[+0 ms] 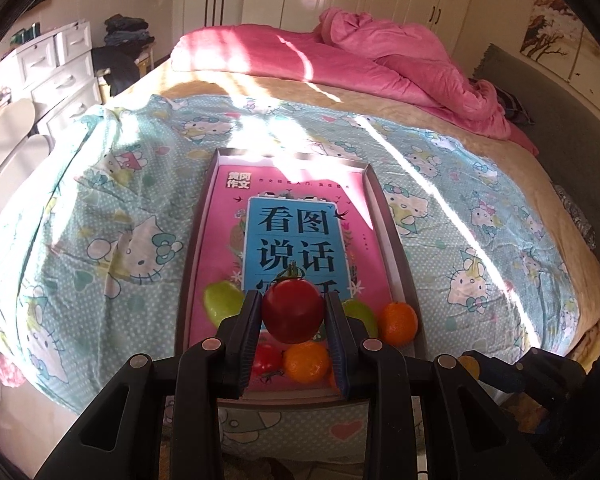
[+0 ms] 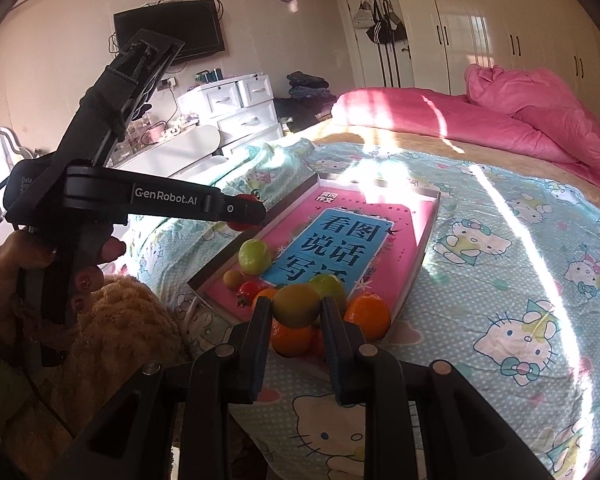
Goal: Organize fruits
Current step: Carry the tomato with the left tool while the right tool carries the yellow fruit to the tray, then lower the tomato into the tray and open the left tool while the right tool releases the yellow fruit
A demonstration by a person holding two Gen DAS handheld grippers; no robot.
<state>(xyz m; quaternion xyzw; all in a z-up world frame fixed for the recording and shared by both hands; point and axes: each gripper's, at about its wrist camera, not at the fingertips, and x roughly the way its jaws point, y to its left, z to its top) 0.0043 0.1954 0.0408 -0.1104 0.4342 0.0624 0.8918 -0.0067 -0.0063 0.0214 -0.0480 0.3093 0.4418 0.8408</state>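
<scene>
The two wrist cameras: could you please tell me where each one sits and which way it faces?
Left wrist: on the left gripper, looking down its fingers over the tray toward the pink duvet; a red tomato is clamped.
Right wrist: on the right gripper, facing the tray and dresser; it clamps a greenish-brown fruit; the left gripper and hand show.
Shared: tray, book, oranges, duvet.

The book (image 1: pixel 292 240) title's bottom row hides behind the tomato (image 1: pixel 293 310), and there's maybe another fruit (image 1: pixel 470 364), mostly blocked by the right gripper (image 2: pixel 296 310).
</scene>
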